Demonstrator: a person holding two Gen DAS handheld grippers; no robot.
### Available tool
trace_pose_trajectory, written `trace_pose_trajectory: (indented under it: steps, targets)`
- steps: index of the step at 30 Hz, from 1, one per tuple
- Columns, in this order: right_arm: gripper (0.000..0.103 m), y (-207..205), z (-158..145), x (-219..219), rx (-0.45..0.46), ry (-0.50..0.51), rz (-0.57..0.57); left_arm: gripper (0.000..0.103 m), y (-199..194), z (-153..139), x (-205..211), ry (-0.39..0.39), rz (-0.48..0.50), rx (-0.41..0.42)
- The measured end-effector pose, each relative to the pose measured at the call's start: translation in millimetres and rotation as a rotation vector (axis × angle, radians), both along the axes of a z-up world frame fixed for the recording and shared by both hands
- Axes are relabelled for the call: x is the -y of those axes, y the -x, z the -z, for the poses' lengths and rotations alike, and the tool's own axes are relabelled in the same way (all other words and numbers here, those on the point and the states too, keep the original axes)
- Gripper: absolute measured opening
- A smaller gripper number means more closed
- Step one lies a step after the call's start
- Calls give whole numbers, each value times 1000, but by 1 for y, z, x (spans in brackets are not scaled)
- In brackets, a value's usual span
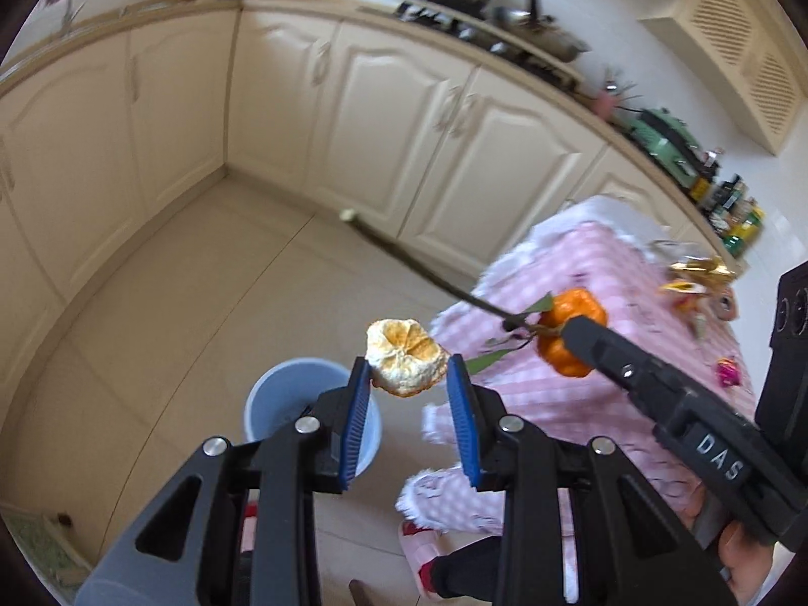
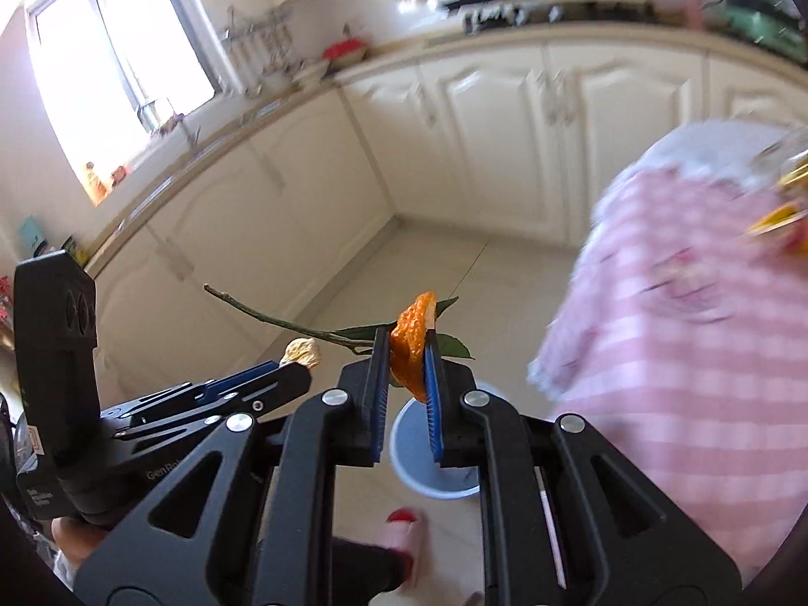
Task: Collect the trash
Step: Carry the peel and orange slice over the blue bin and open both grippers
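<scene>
My left gripper (image 1: 408, 369) is shut on a curled piece of orange peel (image 1: 404, 362), pale side up, held in the air above and right of the light blue bin (image 1: 283, 394) on the floor. My right gripper (image 2: 407, 351) is shut on another orange peel (image 2: 411, 341) that has a long twig (image 2: 272, 320) with green leaves attached. It hangs above the same blue bin (image 2: 414, 464). The right gripper also shows in the left wrist view (image 1: 560, 338), and the left gripper shows in the right wrist view (image 2: 298, 358).
A table with a pink checked cloth (image 1: 581, 313) stands to the right, with wrappers (image 1: 702, 278) and scraps on it. Cream kitchen cabinets (image 1: 353, 116) line the walls. The person's red-and-pink slippers (image 2: 404, 530) are on the tiled floor beside the bin.
</scene>
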State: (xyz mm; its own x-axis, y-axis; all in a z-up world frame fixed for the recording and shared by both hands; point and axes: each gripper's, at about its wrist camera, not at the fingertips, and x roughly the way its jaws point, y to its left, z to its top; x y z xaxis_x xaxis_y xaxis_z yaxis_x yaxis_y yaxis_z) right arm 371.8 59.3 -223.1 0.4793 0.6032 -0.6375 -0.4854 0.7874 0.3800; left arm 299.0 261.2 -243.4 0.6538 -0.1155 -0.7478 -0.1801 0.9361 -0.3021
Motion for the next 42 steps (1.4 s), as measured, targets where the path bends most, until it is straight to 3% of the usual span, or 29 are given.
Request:
trace_pose_trajectory:
  steps: [5,12,14,18,33,42]
  targets:
    - [14,-27,46,-39,-107,22,-30,30,-16,43,-27,8,-41,-90]
    - [14,-45,75,-49,-141,38,16,31,-49,80,-47,43,-58,-155]
    - [14,-48,81,-45,-153,36,30,34,-57,83,-49,63,-60,-148]
    - [14,-53,88,-42,-167,40,40,49,-63,84,-49,39,-70,-148]
    - [14,-50,108,-69,-211,70,0,49,-33,87,-75,65,-137,-171]
    - [14,-49,111,-89,-171,115,-25,49,-23,82,-88,72,-168,-162]
